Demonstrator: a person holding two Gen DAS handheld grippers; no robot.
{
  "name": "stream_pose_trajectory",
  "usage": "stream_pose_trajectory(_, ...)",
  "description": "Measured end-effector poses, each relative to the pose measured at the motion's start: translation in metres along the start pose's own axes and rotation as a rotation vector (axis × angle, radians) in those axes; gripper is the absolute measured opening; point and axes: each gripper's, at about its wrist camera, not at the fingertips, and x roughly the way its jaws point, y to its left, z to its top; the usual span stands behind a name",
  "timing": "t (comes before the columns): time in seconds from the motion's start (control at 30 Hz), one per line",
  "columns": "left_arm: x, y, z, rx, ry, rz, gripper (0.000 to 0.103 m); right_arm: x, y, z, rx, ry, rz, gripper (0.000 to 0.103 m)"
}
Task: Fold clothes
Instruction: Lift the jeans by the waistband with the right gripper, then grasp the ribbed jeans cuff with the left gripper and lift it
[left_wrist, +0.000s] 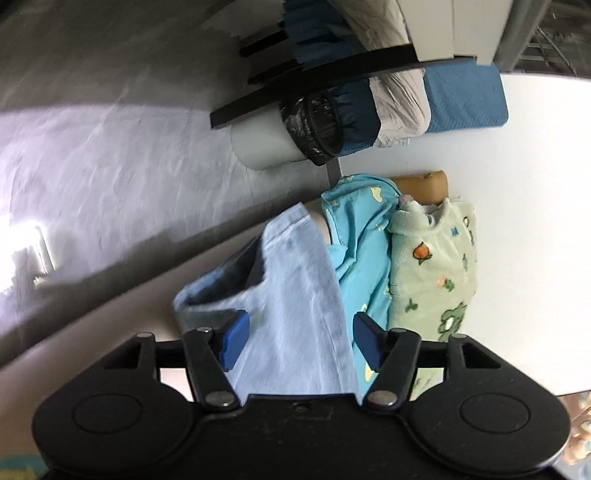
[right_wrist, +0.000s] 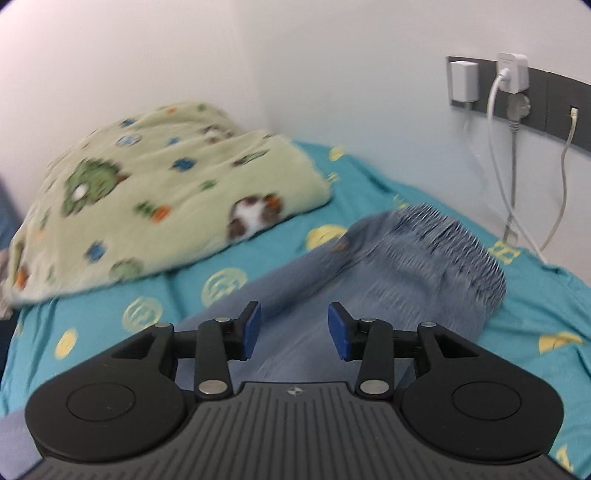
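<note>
We note the light-blue denim garment (right_wrist: 388, 266) lying on the bed's teal patterned sheet (right_wrist: 207, 284), folded over itself with its frayed end toward the wall. In the left wrist view it sits at the bed edge (left_wrist: 221, 236), one part drooping past it.

Left hand-held gripper (left_wrist: 301, 339): jaws parted, pads clear of the cloth, nothing held. Right hand-held gripper (right_wrist: 293, 328): likewise parted and empty, denim beneath.

Risks, as we judge them: the overhanging part could drag the fold off the bed; a pad catching one layer would undo the fold.

Room: the green fleece blanket (right_wrist: 155, 192) crowds one side, the wall with chargers and cables (right_wrist: 513, 155) closes the far side, and the waste bin (left_wrist: 295, 133) stands on the floor beyond the edge.
</note>
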Motion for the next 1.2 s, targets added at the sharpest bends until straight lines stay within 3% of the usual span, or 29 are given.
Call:
stream_pose_trajectory(0.1, -0.01, 0.015, -0.007, -0.062, -0.004, -0.01, 0.063, -0.018, 0.011, -0.016, 0.021, 0.019, 0.044, 0.044)
stream_pose_trajectory(0.27, 0.008, 0.028, -0.006, -0.108, 0.052, 0.005, 0.064, -0.036, 0.029, -0.044, 0.017, 0.071, 0.102, 0.045)
stream_pose_trajectory(0.53, 0.054, 0.048, 0.012, -0.145, 0.064, 0.058, 0.064, -0.035, 0.041, -0.06, -0.033, 0.097, 0.097, 0.046)
stream_pose_trajectory(0.73, 0.081, 0.052, 0.022, -0.124, 0.034, 0.026, 0.058, -0.025, 0.045, -0.069, -0.007, 0.134, 0.093, 0.046)
stream_pose_trajectory(0.8, 0.086, 0.047, 0.024, -0.091, 0.022, 0.046, 0.049, -0.023, 0.046, -0.07, 0.014, 0.143, 0.097, 0.045)
stream_pose_trajectory(0.87, 0.088, 0.039, 0.024, -0.031, 0.009, 0.065, 0.033, -0.023, 0.047, -0.071, 0.034, 0.147, 0.103, 0.045)
stream_pose_trajectory(0.93, 0.085, 0.026, 0.021, 0.025, -0.015, 0.071, 0.026, -0.025, 0.048, -0.071, 0.049, 0.143, 0.109, 0.045)
stream_pose_trajectory(1.07, 0.07, -0.019, 0.01, 0.192, -0.073, 0.104, 0.019, -0.033, 0.047, -0.073, 0.091, 0.133, 0.13, 0.045)
stream_pose_trajectory(1.2, 0.046, -0.079, -0.015, 0.352, -0.132, 0.067, 0.019, -0.039, 0.044, -0.077, 0.101, 0.14, 0.153, 0.045)
